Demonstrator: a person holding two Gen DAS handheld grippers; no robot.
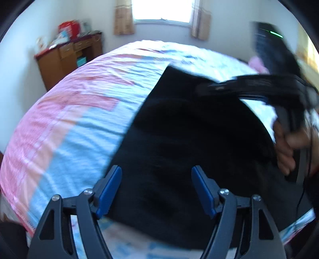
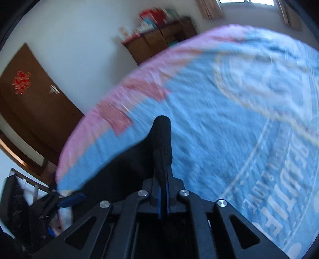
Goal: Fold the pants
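Black pants [image 1: 189, 129] lie spread on the bed's pink and blue cover [image 1: 69, 129]. My left gripper [image 1: 156, 169] stands open just above their near edge, blue pads wide apart with only flat cloth below them. My right gripper [image 1: 199, 88], held by a hand [image 1: 289, 145], reaches in from the right over the far part of the pants. In the right wrist view my right gripper [image 2: 163, 179] is shut on a ribbed black fold of the pants [image 2: 162, 135] that sticks up past its fingers. The left gripper [image 2: 69, 199] shows at the lower left there.
The bed cover [image 2: 229, 129] fills most of both views. A wooden cabinet [image 1: 65, 57] with boxes on top stands against the far wall, beside a curtained window [image 1: 161, 10]. A brown door [image 2: 33, 103] is off the bed's left side. Both views are motion-blurred.
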